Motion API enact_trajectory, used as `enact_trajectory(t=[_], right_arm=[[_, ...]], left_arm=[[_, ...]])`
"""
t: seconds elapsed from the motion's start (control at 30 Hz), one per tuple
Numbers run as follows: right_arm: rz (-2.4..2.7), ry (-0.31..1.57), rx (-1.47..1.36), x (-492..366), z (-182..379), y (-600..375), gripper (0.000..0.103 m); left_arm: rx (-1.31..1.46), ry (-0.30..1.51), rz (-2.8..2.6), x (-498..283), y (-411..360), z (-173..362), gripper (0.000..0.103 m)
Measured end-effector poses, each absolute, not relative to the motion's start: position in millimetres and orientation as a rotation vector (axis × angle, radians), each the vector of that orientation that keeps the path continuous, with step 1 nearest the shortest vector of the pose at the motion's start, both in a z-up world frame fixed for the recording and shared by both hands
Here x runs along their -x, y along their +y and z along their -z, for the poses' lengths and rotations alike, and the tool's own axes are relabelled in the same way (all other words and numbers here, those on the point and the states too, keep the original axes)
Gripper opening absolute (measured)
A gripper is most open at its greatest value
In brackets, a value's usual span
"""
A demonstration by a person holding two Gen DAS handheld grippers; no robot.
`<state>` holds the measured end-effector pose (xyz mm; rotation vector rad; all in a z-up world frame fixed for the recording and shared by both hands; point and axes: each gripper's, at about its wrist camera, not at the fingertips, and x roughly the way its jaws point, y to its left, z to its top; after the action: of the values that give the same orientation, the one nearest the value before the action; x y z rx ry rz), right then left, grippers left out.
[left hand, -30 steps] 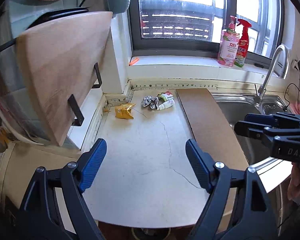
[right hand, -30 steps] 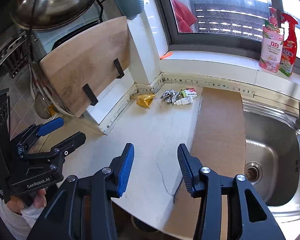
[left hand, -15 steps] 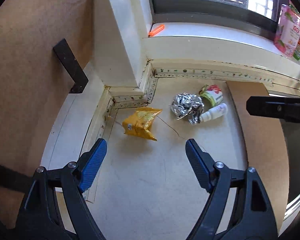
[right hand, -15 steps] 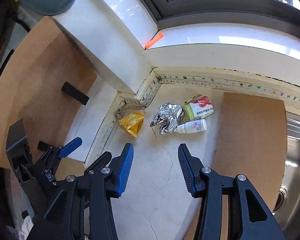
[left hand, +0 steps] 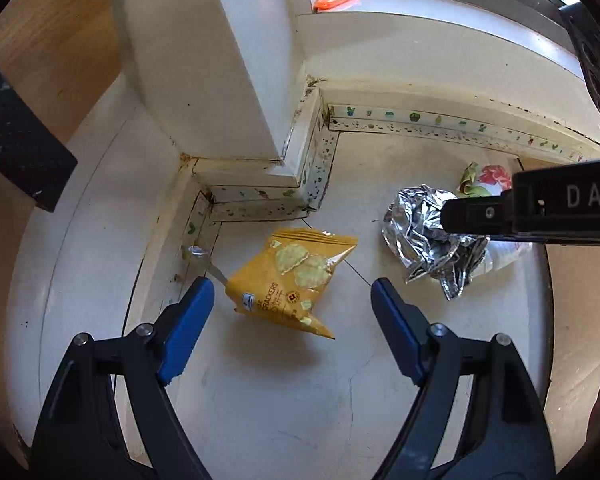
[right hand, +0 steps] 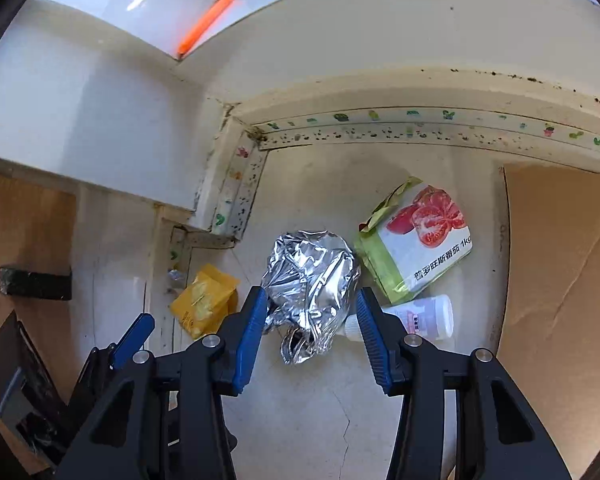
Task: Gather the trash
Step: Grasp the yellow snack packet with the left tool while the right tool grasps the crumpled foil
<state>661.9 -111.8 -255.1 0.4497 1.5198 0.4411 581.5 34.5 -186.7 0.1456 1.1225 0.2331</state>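
Observation:
A yellow cracker bag (left hand: 292, 276) lies on the white counter (left hand: 300, 400) near the wall corner. My left gripper (left hand: 291, 294) hangs open over it, one blue fingertip on each side and neither pressing on it. To its right sits a crumpled foil ball (right hand: 312, 280), which lies between the blue fingers of my open right gripper (right hand: 311, 304); I see no squeeze on the foil. Beside the foil are a tomato-print packet (right hand: 420, 240) and a small white bottle (right hand: 424, 316). The right gripper's black body (left hand: 540, 212) covers part of the foil in the left wrist view.
A white wall pillar (left hand: 220, 60) juts into the corner behind the trash. A wooden cutting board (left hand: 52, 40) leans at the left. A brown board (right hand: 560, 280) lies on the counter to the right. An orange object (right hand: 206, 20) rests on the window sill.
Both grippers have come down and forward into the corner. The cracker bag now sits between the left fingers and the foil ball between the right ones. Neither opening has changed.

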Motion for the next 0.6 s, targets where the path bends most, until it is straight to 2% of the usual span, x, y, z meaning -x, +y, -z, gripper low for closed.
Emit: enact_trajectory(t=[0.17,0.33,0.4,0.43,0.6], right_arm=[[-0.418,1.539,-0.492,-670,273,-105,0.064],[-0.459,1.542,-0.509,-669,283,-94,0.064],[-0.474,1.537,-0.485,-665,283,-88,0.062],[-0.494,1.54,-0.487,-664,283,-85,0.049],[-0.513,1.54,-0.453,-653,279,-82,0.048]], left_arm=[[-0.136,1.157,-0.229,-594,40,202,0.079],[-0.145,1.176,-0.213,-603,38,215,0.077],[-0.141,1.189,-0.203,-605,36,220,0.073],[-0.139,1.193,-0.2,-605,36,222,0.069],[-0.105,1.208,-0.163,-603,31,231,0.041]])
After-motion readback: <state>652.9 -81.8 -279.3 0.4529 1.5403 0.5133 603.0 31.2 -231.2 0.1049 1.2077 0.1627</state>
